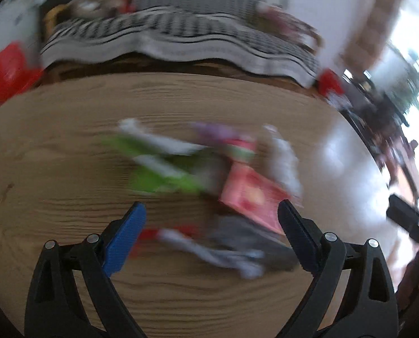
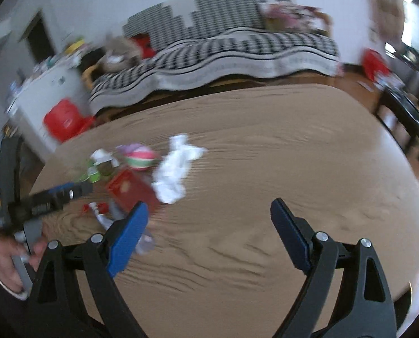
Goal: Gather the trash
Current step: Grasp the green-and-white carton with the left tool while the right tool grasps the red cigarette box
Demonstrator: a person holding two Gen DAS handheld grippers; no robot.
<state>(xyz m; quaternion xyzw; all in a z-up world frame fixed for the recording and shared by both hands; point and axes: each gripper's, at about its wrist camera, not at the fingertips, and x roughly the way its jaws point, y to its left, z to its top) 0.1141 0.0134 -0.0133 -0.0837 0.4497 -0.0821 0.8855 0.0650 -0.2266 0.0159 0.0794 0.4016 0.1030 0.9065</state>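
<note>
While both pairs of jaws are standing wide apart and gripping nothing, the trash pile is lying on the wooden worktop (image 2: 265, 146) ahead of them. The left gripper (image 1: 210, 211) is hanging directly over the near edge of the pile: a red packet (image 1: 251, 197) is sitting just beyond and between its blue pads, close to the right-hand one, and a grey-and-white wrapper (image 1: 229, 250) is lying below the gap between the jaws. Beyond the red packet, a green wrapper (image 1: 164, 169) and a crumpled white tissue (image 1: 282, 157) are showing, all heavily blurred. The right gripper (image 2: 209, 211) is hovering over bare wood, with the red packet (image 2: 130, 191) lying just past its left pad and the white tissue (image 2: 175, 171) resting beside that packet, farther up the worktop. A hand (image 2: 15, 256) is holding the left gripper's handle at the left edge of the right wrist view. Behind the worktop, beyond the red packet, a sofa with a black-and-white cover (image 2: 215, 48) is standing.
</note>
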